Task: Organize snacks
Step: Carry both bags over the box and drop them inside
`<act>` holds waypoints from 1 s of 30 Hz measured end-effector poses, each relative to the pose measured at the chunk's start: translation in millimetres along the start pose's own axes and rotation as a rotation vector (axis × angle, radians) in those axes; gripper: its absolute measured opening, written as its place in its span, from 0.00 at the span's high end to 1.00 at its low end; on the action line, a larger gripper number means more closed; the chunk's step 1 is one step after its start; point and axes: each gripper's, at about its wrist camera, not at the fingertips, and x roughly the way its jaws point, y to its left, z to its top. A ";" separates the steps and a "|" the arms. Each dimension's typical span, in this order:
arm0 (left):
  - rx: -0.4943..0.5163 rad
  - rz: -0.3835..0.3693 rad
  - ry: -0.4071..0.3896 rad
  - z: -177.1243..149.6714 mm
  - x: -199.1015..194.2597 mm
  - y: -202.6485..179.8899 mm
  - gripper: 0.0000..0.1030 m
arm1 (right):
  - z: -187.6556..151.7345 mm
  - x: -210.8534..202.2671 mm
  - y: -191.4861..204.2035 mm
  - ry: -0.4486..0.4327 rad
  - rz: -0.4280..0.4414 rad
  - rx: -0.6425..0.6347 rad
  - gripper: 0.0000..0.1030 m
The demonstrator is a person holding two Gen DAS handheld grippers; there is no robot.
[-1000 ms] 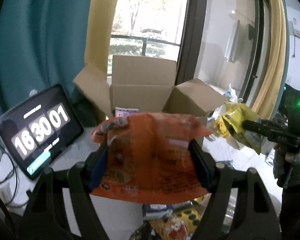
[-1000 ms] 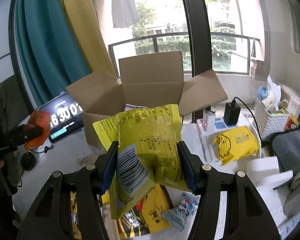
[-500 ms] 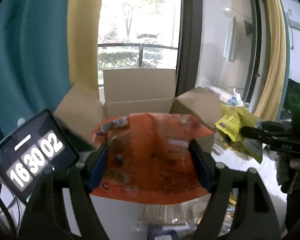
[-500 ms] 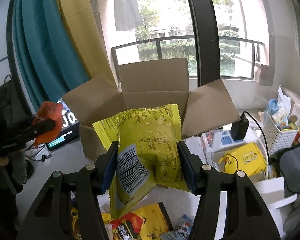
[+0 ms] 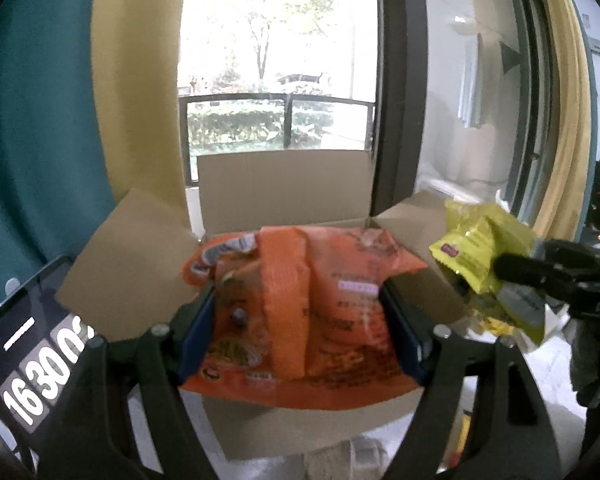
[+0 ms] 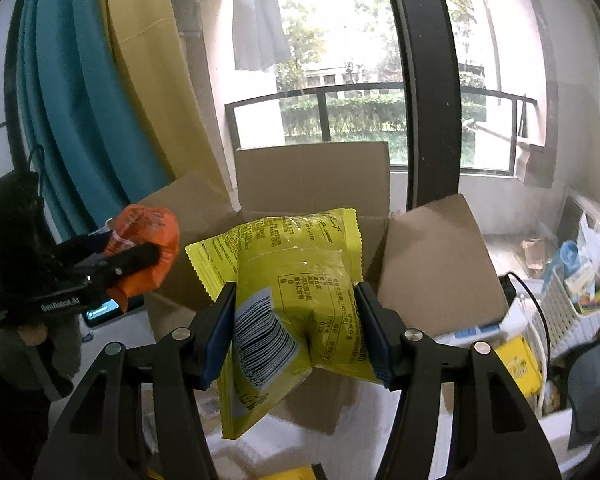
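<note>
Right in front of the balcony window sits the open cardboard box, flaps splayed out, and everything here hangs off that box. So the step in hand looks like the carry-and-drop: both packets are up in the air, lined up with the box mouth, neither one inside yet.

Biggest item is the orange snack bag, held just above the near edge of the box by the left gripper, whose blue pads are clamped on the bag's two sides, creasing it down the middle. Over the box's right flap, the yellow snack packet is pinched the same way in the right gripper, barcode end drooping toward the near wall of the box. In the left view you can see that same yellow packet off to the right of the box, level with the orange one.

Left of the box, a tablet clock leans on the table.

My guess for the next move: push each one forward past the near wall until it's properly over the opening, tip down a bit, then let the jaws spread so the bags drop in. Going one at a time seems smart so they don't bump, and the floppy tails could snag the box edge.
</note>
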 end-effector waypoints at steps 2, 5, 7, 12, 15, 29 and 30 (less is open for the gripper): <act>-0.012 0.002 0.022 1.8 14.4 3.3 0.24 | 5.5 6.6 -1.2 -0.004 -0.001 0.000 0.41; -0.028 0.000 0.040 5.2 28.1 9.0 0.23 | 17.4 21.3 -1.9 -0.014 -0.004 -0.007 0.41; -0.036 0.019 0.040 7.4 36.0 13.3 0.22 | 24.4 31.3 -3.1 -0.021 -0.012 -0.007 0.41; -0.039 0.056 0.032 11.7 45.9 19.9 0.15 | 35.5 59.1 -8.4 -0.019 -0.021 0.010 0.41; -0.054 0.061 0.028 12.4 46.9 24.5 0.11 | 40.0 77.9 -10.9 -0.007 -0.039 0.024 0.40; -0.071 0.083 0.087 8.9 41.9 21.3 0.11 | 38.8 103.1 -16.9 0.056 -0.087 0.095 0.26; -0.067 0.079 0.089 9.0 40.0 19.7 0.11 | 38.6 100.5 -15.9 0.062 -0.092 0.093 0.26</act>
